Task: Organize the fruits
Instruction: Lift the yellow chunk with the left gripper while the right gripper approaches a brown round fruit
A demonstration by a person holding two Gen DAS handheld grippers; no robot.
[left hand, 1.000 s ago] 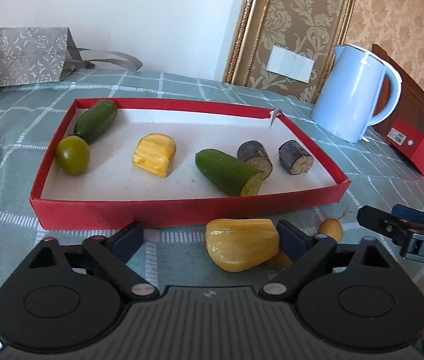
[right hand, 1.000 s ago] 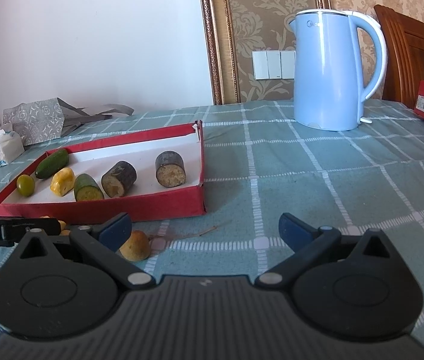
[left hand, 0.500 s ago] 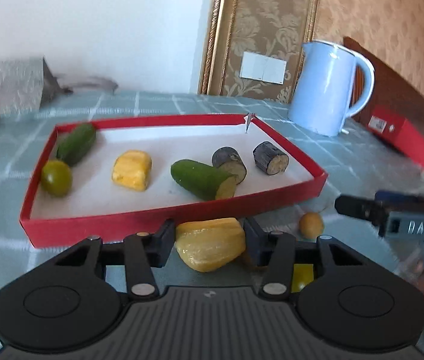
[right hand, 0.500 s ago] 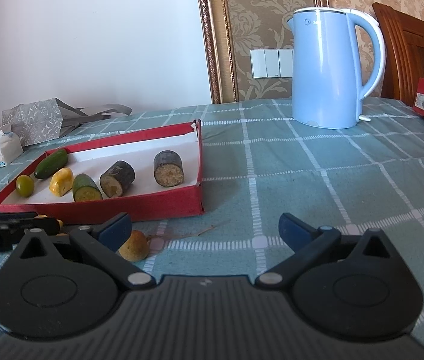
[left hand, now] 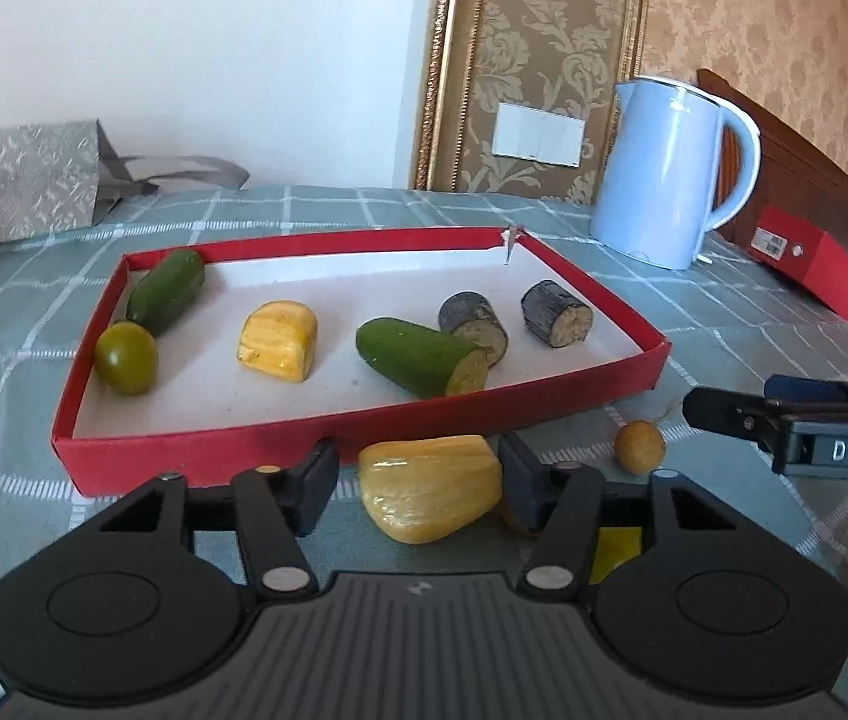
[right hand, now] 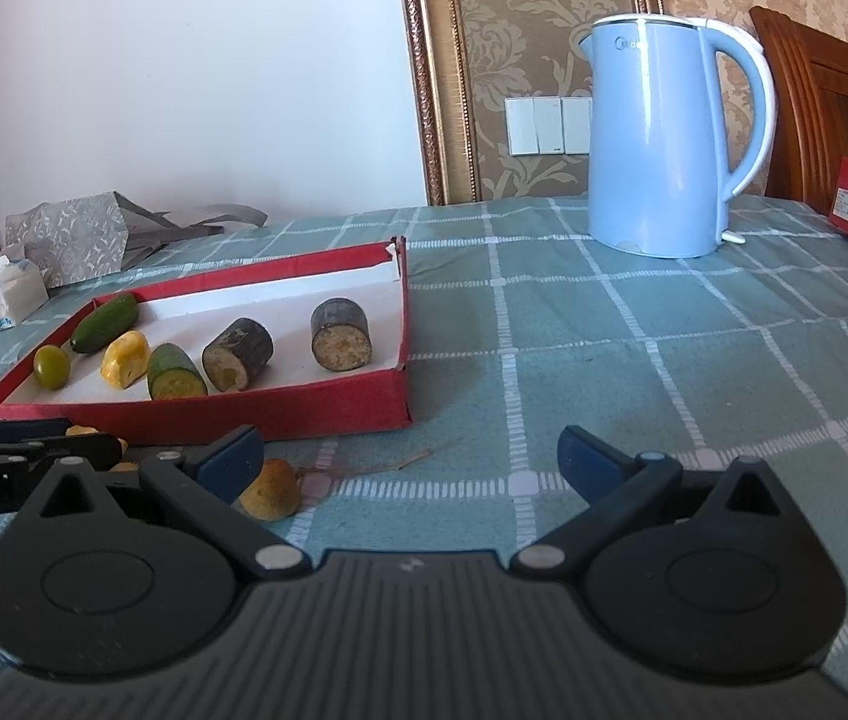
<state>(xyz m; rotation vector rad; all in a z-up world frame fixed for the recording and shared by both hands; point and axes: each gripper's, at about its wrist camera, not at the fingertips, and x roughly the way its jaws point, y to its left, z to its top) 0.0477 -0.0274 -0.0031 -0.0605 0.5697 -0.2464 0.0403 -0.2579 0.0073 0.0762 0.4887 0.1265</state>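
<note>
On a checked green tablecloth [right hand: 634, 372] a red tray [left hand: 363, 420] holds six pieces of fruit, as it did a second ago. The left gripper [left hand: 417, 480], wide open then and clamped half a second back, is opening again around the yellow fruit [left hand: 430, 486] lying just before the tray; its pads stand close beside it, a gap showing on the left. The right gripper [right hand: 411, 459] stays wide open and empty, a small round fruit [right hand: 270, 489] by its left finger.

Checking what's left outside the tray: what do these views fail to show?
- Yellow piece, left wrist view: mostly hidden behind the left claw linkage.
- Yellow bits, right wrist view: hidden behind the left claw.
- Small round fruit: partly behind the right claw's finger.
</note>
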